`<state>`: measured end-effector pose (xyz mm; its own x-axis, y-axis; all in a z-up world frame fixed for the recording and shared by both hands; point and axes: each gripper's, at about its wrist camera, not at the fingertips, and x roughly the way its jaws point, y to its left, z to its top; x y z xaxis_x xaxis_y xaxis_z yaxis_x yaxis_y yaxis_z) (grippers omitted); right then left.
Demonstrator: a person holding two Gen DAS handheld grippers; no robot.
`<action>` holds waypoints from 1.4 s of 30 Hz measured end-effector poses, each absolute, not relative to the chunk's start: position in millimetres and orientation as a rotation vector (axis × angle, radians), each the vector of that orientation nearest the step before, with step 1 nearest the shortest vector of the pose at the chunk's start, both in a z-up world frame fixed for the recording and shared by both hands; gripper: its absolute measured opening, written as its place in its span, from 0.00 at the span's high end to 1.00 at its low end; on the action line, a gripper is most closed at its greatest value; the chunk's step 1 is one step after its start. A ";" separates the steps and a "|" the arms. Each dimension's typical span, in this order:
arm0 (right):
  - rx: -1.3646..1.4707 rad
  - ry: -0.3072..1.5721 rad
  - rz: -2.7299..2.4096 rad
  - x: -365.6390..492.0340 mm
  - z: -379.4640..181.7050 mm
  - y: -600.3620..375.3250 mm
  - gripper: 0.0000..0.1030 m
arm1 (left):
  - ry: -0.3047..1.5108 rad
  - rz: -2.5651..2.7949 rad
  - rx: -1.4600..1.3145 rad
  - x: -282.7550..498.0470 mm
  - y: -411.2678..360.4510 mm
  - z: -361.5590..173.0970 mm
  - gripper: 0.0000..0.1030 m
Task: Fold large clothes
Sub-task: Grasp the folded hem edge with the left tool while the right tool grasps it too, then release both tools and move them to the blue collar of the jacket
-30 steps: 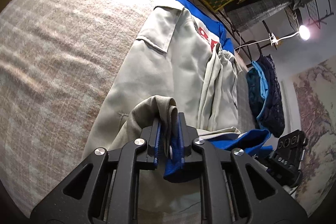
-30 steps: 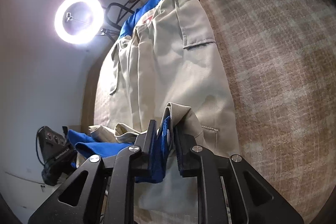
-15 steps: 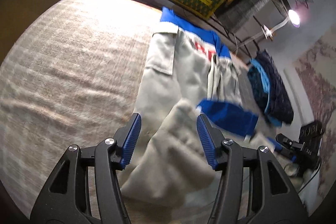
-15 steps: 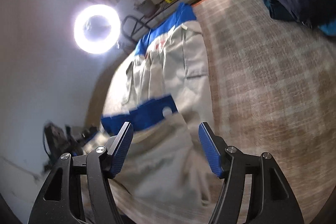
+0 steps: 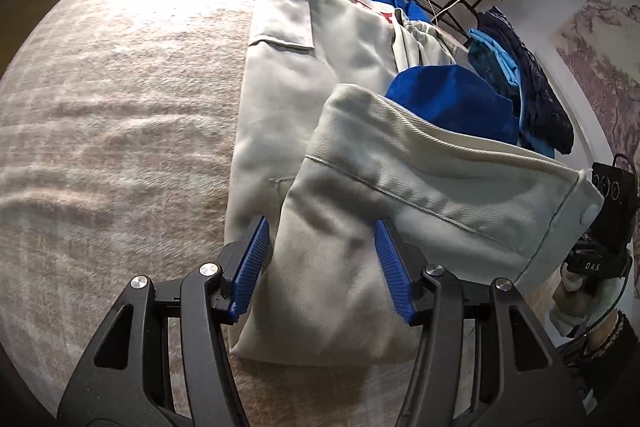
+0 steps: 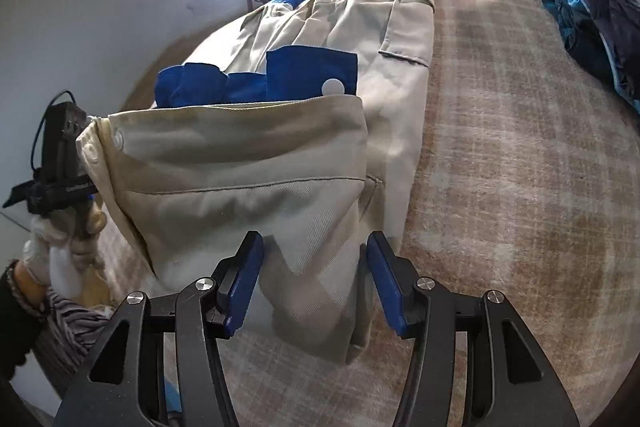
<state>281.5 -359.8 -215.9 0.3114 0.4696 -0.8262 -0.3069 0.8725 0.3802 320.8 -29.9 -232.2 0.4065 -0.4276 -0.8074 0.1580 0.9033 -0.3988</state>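
a beige and blue jacket (image 5: 320,99) lies folded on a plaid-covered bed (image 5: 120,107). the left gripper (image 5: 320,267) and right gripper (image 6: 314,279) hover over its near fold, jaws apart and holding nothing; the right jaws have just been closing slightly.

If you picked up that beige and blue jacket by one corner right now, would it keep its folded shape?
Probably not. The jacket lies in soft layers with creases, so it would likely droop and unfold. Its twill looks thick, with a lined blue cuff, so it may feel fairly heavy. The weave seems grippy rather than slippery.

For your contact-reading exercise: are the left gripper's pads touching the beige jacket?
Apart: in the left wrist view the left gripper stands open above the beige jacket, pads clear.
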 end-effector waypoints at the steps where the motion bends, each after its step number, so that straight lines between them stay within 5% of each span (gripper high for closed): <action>1: 0.166 1.150 0.516 283.0 -217.8 -359.4 0.49 | 1.093 -0.377 -0.272 321.7 -31.1 -232.4 0.46; 5: 0.186 1.155 0.524 284.6 -220.6 -359.5 0.51 | 1.103 -0.396 -0.267 324.3 -34.0 -235.0 0.59; 8: 0.168 1.138 0.530 283.3 -217.2 -356.2 0.63 | 1.098 -0.391 -0.257 325.0 -35.2 -232.9 0.84; 12: 0.144 1.102 0.504 279.8 -210.5 -354.1 0.79 | 1.088 -0.386 -0.290 325.5 -34.2 -228.6 0.95; 19: 0.175 1.026 0.472 270.7 -187.5 -358.9 0.95 | 1.016 -0.353 -0.387 312.2 -14.6 -203.7 0.97; 31: 0.103 1.090 0.344 293.9 -210.2 -351.3 0.95 | 1.076 -0.160 -0.299 328.4 -22.1 -235.7 0.93; 42: 0.089 0.952 0.306 294.2 -174.0 -359.6 0.90 | 0.901 -0.110 -0.231 314.6 -13.7 -176.6 0.88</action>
<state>294.2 -359.6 -174.0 0.5407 0.2959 -0.7875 -0.2183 0.9534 0.2083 314.6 -13.7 -176.6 0.6171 -0.1916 -0.7632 -0.0019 0.9695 -0.2449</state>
